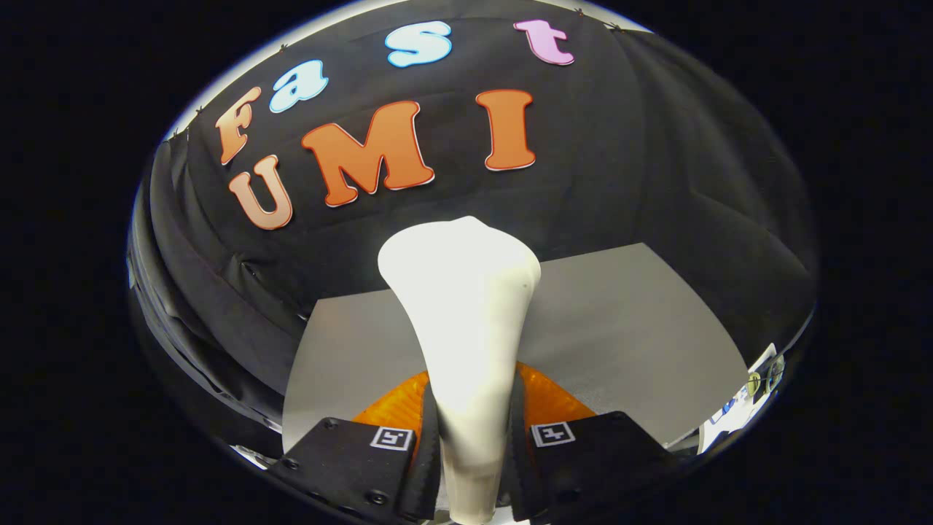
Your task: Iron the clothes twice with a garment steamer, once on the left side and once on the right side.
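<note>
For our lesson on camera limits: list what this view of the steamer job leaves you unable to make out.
- Steamer: its lower end is cut off between the fingers of the claw, which is shut on it.
- Orange item on the table: mostly hidden behind steamer and fingers, identity unclear.
- Small items beside the table: too small and distorted.

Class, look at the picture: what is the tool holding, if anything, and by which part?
The tool is shut on the white garment steamer, gripping its narrow handle end between both fingers; the wide head points ahead, above the grey table.
</note>
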`<state>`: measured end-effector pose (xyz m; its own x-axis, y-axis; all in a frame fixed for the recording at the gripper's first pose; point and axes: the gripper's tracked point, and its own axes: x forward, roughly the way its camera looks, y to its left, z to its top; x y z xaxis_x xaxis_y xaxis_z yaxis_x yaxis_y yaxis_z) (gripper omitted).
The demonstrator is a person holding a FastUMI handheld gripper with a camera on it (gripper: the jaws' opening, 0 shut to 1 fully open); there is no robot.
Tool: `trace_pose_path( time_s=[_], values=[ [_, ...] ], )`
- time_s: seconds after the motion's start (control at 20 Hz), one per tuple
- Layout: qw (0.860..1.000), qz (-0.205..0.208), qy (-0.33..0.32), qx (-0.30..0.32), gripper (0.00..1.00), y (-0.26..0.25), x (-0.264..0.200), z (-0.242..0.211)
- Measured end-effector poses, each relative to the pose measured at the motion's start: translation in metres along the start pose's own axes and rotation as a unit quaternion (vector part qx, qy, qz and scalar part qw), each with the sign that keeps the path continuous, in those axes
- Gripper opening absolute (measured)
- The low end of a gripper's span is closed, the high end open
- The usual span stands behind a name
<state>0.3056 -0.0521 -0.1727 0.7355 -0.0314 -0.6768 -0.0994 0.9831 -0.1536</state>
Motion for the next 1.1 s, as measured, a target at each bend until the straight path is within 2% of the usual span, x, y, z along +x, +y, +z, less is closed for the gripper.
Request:
trace_pose_path(
  time_s=[0.25,0.65,0.9,1.1],
  values=[
    [0.998,0.023,-0.042,0.043,0.45,0.040,-0.059,0.005],
    [0.994,0.032,-0.089,0.062,0.45,0.125,-0.132,-0.006],
    [0.986,0.044,-0.144,0.074,0.45,0.191,-0.176,-0.006],
    [0.983,0.031,-0.173,0.062,0.44,0.233,-0.196,-0.013]
  ],
)
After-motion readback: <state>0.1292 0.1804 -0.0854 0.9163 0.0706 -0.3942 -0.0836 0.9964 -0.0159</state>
